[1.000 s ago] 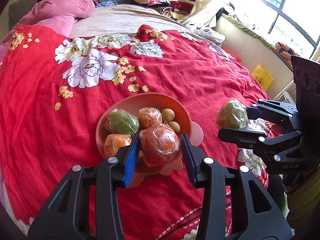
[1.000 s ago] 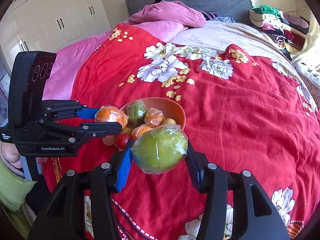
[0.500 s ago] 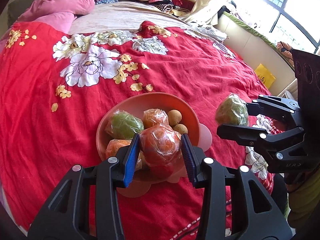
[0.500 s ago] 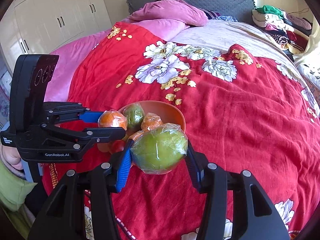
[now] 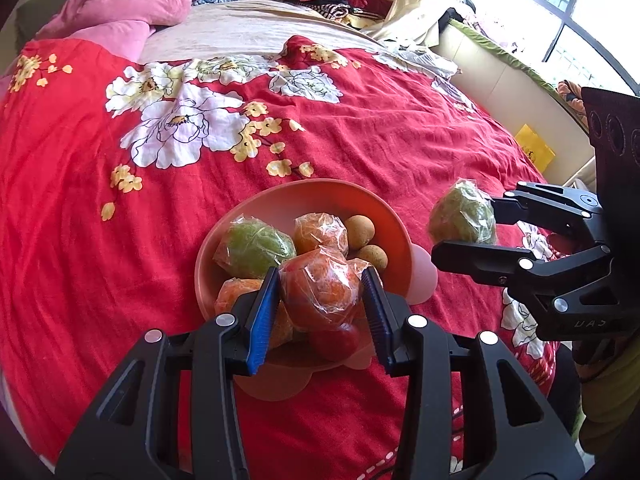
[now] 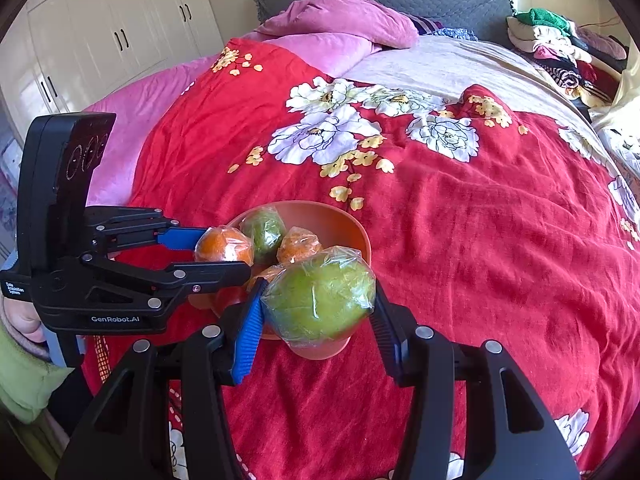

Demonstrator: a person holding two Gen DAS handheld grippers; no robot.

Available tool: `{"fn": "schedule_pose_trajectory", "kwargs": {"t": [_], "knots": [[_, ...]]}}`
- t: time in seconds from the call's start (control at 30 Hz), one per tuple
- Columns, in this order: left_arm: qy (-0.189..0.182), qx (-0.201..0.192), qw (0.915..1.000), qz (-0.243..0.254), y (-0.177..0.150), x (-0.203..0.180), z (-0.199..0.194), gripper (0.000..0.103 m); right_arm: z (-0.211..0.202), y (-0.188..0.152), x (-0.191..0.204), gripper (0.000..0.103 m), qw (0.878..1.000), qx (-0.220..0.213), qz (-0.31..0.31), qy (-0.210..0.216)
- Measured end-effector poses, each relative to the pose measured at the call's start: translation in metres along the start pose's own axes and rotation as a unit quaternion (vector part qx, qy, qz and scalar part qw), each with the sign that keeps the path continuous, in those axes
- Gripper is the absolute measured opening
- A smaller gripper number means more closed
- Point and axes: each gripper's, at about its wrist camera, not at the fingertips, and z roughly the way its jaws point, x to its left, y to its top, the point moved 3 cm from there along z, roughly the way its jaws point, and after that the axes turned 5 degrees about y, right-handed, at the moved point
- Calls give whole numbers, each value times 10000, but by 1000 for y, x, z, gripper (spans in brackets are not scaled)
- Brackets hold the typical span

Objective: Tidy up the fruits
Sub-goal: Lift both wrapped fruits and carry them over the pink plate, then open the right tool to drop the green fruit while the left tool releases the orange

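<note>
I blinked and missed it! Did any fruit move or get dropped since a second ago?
Nothing was dropped or picked up. The left gripper still holds the wrapped orange over the bowl, and the right gripper still holds the wrapped green fruit. Only the view drifted slightly.

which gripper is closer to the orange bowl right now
Left. The left gripper holds a wrapped orange right over the bowl; the right gripper holds a wrapped green fruit off to the bowl's right side.
</note>
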Motion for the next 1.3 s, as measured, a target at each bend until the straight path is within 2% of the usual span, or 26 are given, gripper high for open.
{"fn": "schedule_pose_trajectory", "kwargs": {"t": [0.9, 1.03, 1.3], "knots": [[17, 1, 10000, 31, -1, 0, -2, 34, 32, 10, -8, 49, 9993, 366, -69, 94], [12, -7, 10000, 50, -4, -1, -5, 38, 36, 11, -9, 49, 9991, 413, -57, 92], [20, 0, 10000, 91, -10, -3, -9, 39, 42, 13, -9, 49, 9988, 479, -52, 87]]}}
